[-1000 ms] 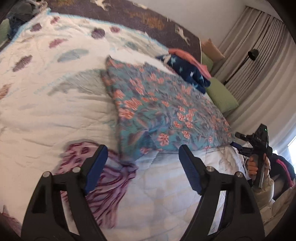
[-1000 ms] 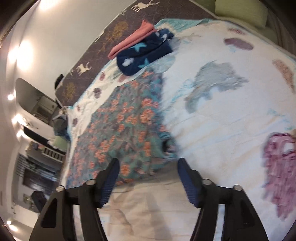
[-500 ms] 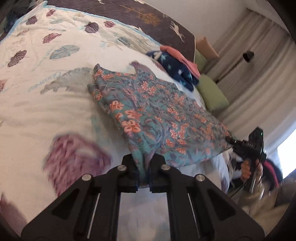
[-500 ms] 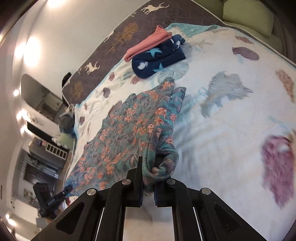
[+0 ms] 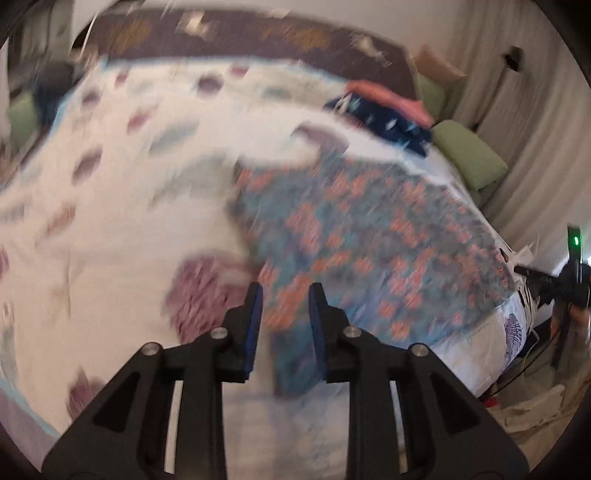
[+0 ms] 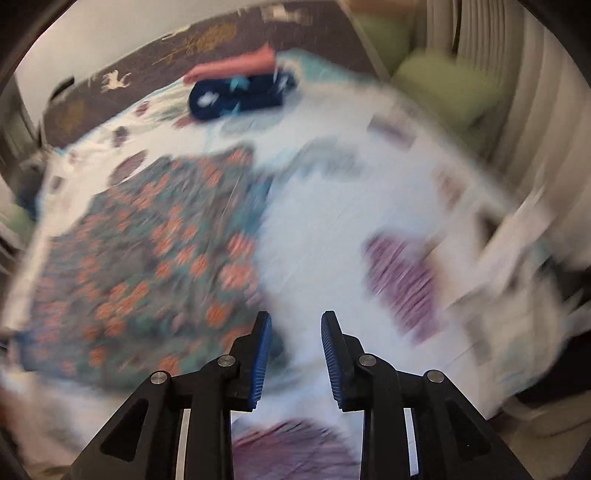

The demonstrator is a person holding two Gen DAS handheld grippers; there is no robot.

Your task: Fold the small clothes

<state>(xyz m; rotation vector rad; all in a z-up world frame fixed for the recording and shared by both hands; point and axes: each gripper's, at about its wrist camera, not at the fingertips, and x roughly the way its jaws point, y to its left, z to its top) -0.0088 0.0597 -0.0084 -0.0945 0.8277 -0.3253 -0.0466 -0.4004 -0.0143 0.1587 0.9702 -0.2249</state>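
Both views are badly smeared by motion. My left gripper (image 5: 284, 325) has its jaws parted, a corner of the floral garment (image 5: 369, 236) showing in the gap but not pinched as far as I can tell. My right gripper (image 6: 294, 350) is likewise parted, only the quilt (image 6: 332, 229) visible between its pads; the garment (image 6: 147, 266) lies just to its left. The garment lies spread on the quilt (image 5: 110, 221), toward the bed's near edge, looking roughly flat with one long side running up toward the headboard (image 5: 258, 33). A folded navy piece (image 6: 240, 96) with a coral piece (image 6: 232, 66) on it sits well apart, near the headboard. Risks, as I judge them: the loose corner under my left pads may flop back or bunch, spoiling the crease line; the blur makes the next pinch point hard to choose, and I could nip quilt along with cloth; a tug near the bed edge could drag the garment off. Green pillow (image 5: 469, 158) and curtain (image 5: 535, 147) stand at the far side. No brand, label or legible writing anywhere; the headboard shows only animal and leaf motifs.
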